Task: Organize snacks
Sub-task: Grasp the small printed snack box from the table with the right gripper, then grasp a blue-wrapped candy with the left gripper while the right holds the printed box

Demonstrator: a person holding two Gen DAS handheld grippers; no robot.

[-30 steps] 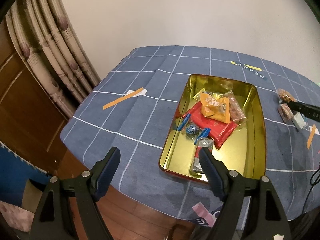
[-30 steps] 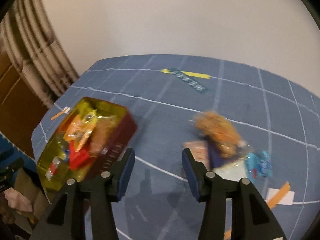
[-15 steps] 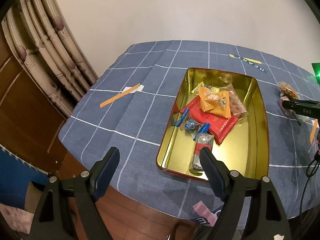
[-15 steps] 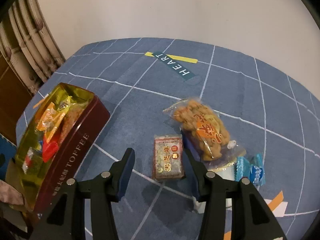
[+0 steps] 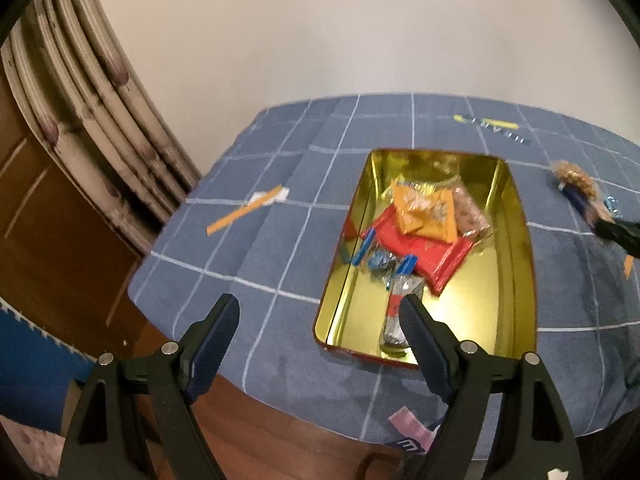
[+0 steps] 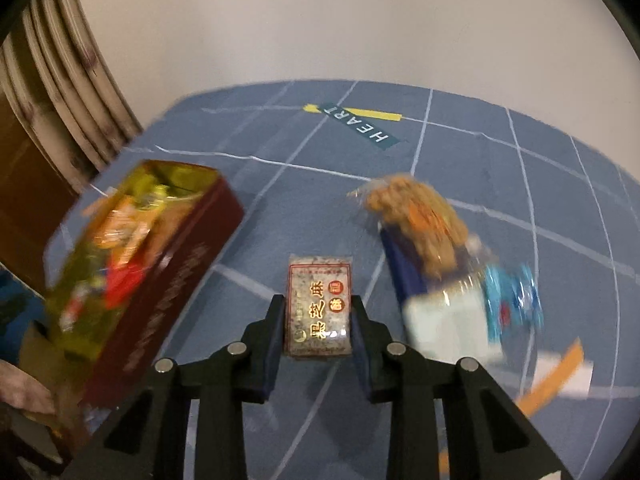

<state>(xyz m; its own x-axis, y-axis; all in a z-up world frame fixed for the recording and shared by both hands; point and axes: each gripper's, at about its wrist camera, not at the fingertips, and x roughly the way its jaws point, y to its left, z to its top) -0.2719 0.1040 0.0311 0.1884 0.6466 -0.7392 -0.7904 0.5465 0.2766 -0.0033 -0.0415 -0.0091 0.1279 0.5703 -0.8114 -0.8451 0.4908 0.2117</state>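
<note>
Currently the right gripper has just been closing, and its fingers now clamp the sides of a small flat sesame packet lying on the blue checked worktop, between the toffee tin and a bag of fried snacks. The left gripper hangs spread wide and empty above the worktop's near edge, beside the tin.
</note>
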